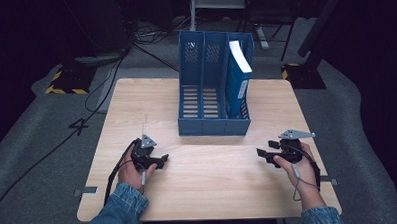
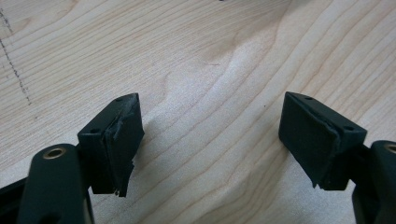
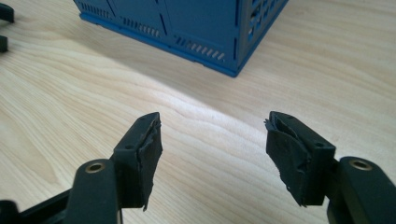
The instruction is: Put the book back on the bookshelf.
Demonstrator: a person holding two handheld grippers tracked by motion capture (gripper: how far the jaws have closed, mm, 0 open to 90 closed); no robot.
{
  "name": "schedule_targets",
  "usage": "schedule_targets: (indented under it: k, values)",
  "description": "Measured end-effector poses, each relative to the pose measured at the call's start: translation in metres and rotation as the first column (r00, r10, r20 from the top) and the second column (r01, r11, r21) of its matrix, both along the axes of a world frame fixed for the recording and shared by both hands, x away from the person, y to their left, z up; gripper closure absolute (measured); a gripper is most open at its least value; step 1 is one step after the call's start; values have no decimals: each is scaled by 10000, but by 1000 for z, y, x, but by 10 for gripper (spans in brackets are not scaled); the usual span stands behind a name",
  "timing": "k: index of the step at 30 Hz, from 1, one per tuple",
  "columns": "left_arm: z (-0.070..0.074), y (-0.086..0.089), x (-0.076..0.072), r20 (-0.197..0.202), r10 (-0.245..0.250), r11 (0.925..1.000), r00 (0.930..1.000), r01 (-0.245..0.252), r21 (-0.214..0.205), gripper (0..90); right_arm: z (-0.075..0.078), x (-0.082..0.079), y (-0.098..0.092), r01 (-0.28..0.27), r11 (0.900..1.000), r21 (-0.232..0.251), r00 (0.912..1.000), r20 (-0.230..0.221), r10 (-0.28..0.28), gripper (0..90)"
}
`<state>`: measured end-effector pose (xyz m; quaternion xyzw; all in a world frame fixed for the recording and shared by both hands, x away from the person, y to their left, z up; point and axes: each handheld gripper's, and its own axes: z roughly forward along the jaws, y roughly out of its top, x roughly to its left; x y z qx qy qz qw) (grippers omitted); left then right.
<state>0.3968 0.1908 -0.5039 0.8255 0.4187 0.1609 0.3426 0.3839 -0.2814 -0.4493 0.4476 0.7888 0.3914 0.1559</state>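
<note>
- The left gripper (image 1: 160, 159) is held in the person's left hand (image 1: 132, 170), low over the desk (image 1: 209, 181), with its jaws turned toward the desk's middle.
- In the left gripper view, its jaws are seen spread wide, released, with bare wood grain between the pads (image 2: 122, 140) and nothing grasped.
- The right gripper (image 1: 264, 150) is held in the right hand (image 1: 297, 164), opposite the left one and well apart from it, with its jaws also turned toward the middle.
- In the right gripper view, its jaws are seen parted and released; only bare desk (image 3: 70, 93) lies between the fingers (image 3: 148, 154), and no thing is touched.
- A blue file rack (image 1: 213, 86) is stood on the desk ahead of both grippers, roughly midway between them and apart from each.
- Seen along the right gripper's jaws, the rack (image 3: 187, 23) lies ahead and slightly left, its near corner pointing toward the gripper, with a strip of lit wood between.
- A blue book (image 1: 237, 80) with a white top edge is stood in the rack's compartment on the right gripper's side, leaning slightly; the other two compartments are seen with slotted floors bare.
- A cable is trailed from each gripper back along the wrist.
- Denim sleeves (image 1: 120, 210) are seen on both forearms at the desk's near edge.
</note>
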Motion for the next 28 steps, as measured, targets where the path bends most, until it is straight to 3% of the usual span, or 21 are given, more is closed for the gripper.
schedule_targets:
  k: [8, 13, 16, 18, 19, 28]
  values:
    - [0, 0, 0, -1, 3, 10000, 10000, -3, -3, 223, -31, -4, -3, 28, 10000, -31, 9999, 117, -27, 351]
    - [0, 0, 0, -2, 4, 10000, 10000, -4, -2, 223, -50, -5, -2, -30, 9974, -722, 9999, -152, 19, 306]
    - [0, 0, 0, 1, 18, 10000, 10000, -18, -7, 223, -52, -7, -1, 5, 9971, -759, 9999, 101, 3, 257]
    - [0, 0, 0, 0, 1, 10000, 10000, -1, -4, 223, -56, -8, 2, 2, 9931, -1170, 9993, 366, 41, 136]
    - [0, 0, 0, -1, 2, 10000, 10000, -2, -2, 223, -56, -8, 3, -13, 9929, -1187, 9996, 267, 45, 118]
    - [0, 0, 0, -1, 2, 10000, 10000, -2, 8, 223, -56, -7, 3, -117, 9933, -1153, 9996, 226, 144, 103]
